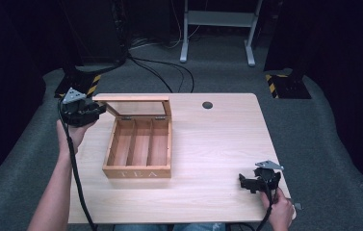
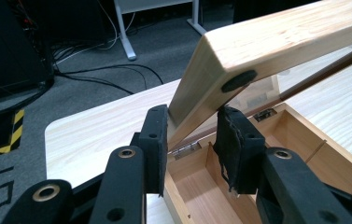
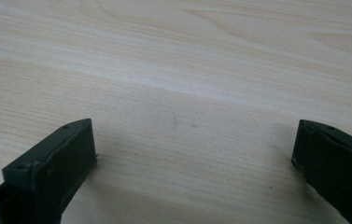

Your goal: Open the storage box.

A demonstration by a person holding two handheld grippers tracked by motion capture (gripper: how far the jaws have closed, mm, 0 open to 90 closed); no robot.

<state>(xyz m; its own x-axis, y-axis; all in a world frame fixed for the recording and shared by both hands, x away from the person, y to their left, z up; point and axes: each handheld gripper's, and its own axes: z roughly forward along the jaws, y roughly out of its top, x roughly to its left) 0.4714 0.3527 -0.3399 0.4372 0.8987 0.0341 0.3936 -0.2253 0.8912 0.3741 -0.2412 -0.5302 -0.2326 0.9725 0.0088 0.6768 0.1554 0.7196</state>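
Pale wood tabletop (image 1: 217, 144) under a fixed overhead camera, two handheld grippers at work. At five o'clock on the table, near the front right corner: right gripper (image 1: 255, 182), held by the person's right hand (image 1: 281, 209), jaws spread wide and empty, hovering low over bare wood with nothing between them; same wide gap seen in the right gripper view (image 3: 194, 144), grain of the table (image 3: 173, 56) running beneath.

At the table's centre-left: wooden tea box (image 1: 139, 149), lettered "TEA" on its near face, three long compartments inside, all seen bare. Lid (image 1: 133, 103) swung up and back on its hinges at the far edge, clear pane framed in pale wood, standing tilted at about twelve o'clock from the compartments.

At ten o'clock: left gripper (image 1: 97, 110), grey three-cornered plate on top, held by the left hand (image 1: 71, 134), cable trailing down along the forearm. Jaws pinching the left corner of the raised lid; in the left gripper view (image 2: 190, 140) the lid's wooden frame (image 2: 276, 42) sits between the two pads, a round dark bumper (image 2: 239, 80) on its underside, open box interior (image 2: 201, 182) below.

Farther back at one o'clock: round dark grommet hole (image 1: 207, 104) in the tabletop. Beyond the table: grey carpet (image 1: 217, 72), black cables (image 1: 164, 72), white desk legs (image 1: 217, 29), yellow-and-black hazard-striped bases (image 1: 280, 84).
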